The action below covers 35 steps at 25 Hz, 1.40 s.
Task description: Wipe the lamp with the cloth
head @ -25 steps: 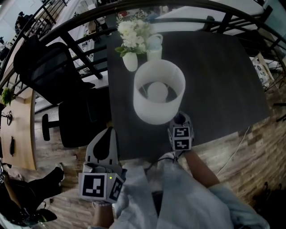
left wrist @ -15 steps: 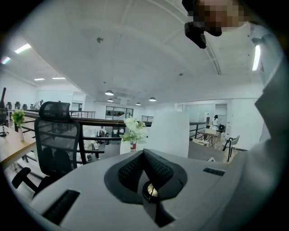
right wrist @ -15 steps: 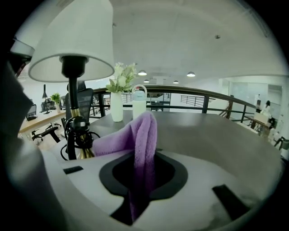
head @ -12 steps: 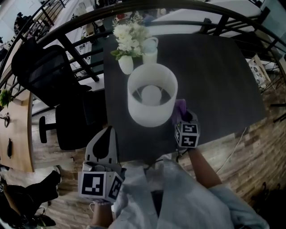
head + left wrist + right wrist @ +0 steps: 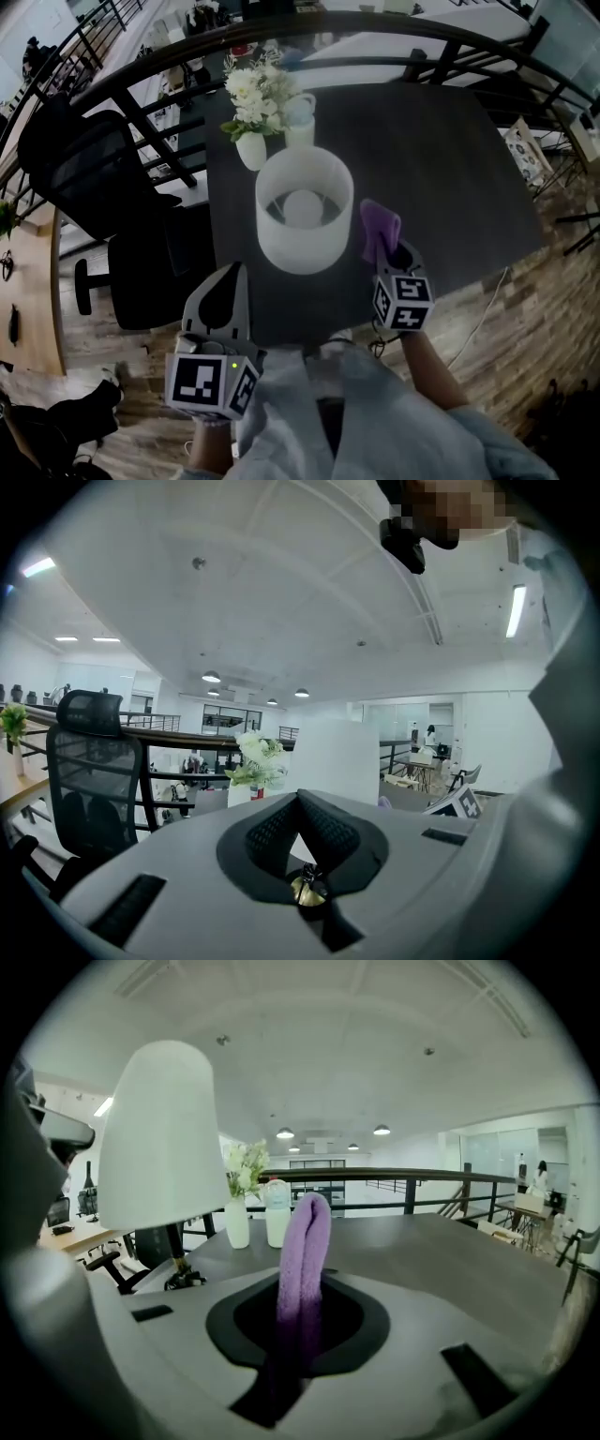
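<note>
The lamp (image 5: 305, 208) stands on the dark table, seen from above with its white cylinder shade and bulb. In the right gripper view its shade (image 5: 161, 1138) rises at the left. My right gripper (image 5: 391, 253) is just right of the shade, shut on a folded purple cloth (image 5: 380, 228) that stands up out of the jaws (image 5: 302, 1260). The cloth is close beside the shade; I cannot tell if they touch. My left gripper (image 5: 225, 281) hangs at the table's near left edge, shut and empty, pointing toward the shade (image 5: 336, 757).
A white vase of flowers (image 5: 251, 103) and a pale bottle (image 5: 300, 120) stand behind the lamp. A black office chair (image 5: 103, 178) sits left of the table (image 5: 450, 169). A dark railing (image 5: 487, 37) curves round the far side. A person's sleeves fill the bottom.
My right gripper has drawn to the right, away from the shade's near side, and the purple cloth now shows fully. The left gripper has stayed put.
</note>
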### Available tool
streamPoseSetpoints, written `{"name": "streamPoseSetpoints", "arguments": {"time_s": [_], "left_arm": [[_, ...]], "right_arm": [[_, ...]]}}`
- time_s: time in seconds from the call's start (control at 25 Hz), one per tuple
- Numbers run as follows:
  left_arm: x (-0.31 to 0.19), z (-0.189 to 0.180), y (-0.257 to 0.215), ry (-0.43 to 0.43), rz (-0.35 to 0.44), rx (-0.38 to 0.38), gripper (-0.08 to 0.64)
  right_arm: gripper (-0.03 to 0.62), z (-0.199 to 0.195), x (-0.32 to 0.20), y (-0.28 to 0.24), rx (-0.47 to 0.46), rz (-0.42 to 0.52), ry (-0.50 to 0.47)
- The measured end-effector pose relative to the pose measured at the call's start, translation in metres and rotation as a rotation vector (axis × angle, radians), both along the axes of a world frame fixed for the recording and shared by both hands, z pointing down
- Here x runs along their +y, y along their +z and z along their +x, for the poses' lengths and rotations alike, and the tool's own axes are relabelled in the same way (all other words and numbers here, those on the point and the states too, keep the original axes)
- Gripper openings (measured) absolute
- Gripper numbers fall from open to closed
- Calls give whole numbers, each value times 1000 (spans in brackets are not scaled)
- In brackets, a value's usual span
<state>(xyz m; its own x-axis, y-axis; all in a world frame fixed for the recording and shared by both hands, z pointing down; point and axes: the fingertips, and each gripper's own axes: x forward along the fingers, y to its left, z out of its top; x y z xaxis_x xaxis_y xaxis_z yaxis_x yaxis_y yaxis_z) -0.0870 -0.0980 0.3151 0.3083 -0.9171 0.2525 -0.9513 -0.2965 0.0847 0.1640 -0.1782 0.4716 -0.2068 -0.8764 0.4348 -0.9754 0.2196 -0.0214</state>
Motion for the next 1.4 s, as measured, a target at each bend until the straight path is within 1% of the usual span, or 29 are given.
{"name": "streamPoseSetpoints", "arguments": {"time_s": [0.12, 0.2, 0.44, 0.6, 0.76, 0.92, 1.24, 1.4], "left_arm": [[-1, 4, -4, 13, 9, 0, 2], [-3, 6, -7, 19, 16, 3, 2], [-5, 8, -12, 28, 21, 4, 2], [-3, 14, -11, 41, 2, 2, 2], [-2, 20, -6, 57, -18, -9, 2], [0, 23, -2, 72, -33, -10, 2], [1, 22, 3, 93, -52, -3, 2], [1, 21, 4, 96, -51, 3, 2]], "right_arm": [[51, -3, 9, -29, 28, 51, -27], [51, -8, 14, -48, 29, 86, -52], [51, -29, 32, -102, -16, 168, -113], [51, -38, 44, -125, -48, 196, -144], [50, -45, 55, -136, -68, 197, -164], [49, -51, 62, -138, -118, 189, -159], [49, -57, 60, -137, -142, 182, -138], [49, -59, 60, -136, -131, 183, -140]]}}
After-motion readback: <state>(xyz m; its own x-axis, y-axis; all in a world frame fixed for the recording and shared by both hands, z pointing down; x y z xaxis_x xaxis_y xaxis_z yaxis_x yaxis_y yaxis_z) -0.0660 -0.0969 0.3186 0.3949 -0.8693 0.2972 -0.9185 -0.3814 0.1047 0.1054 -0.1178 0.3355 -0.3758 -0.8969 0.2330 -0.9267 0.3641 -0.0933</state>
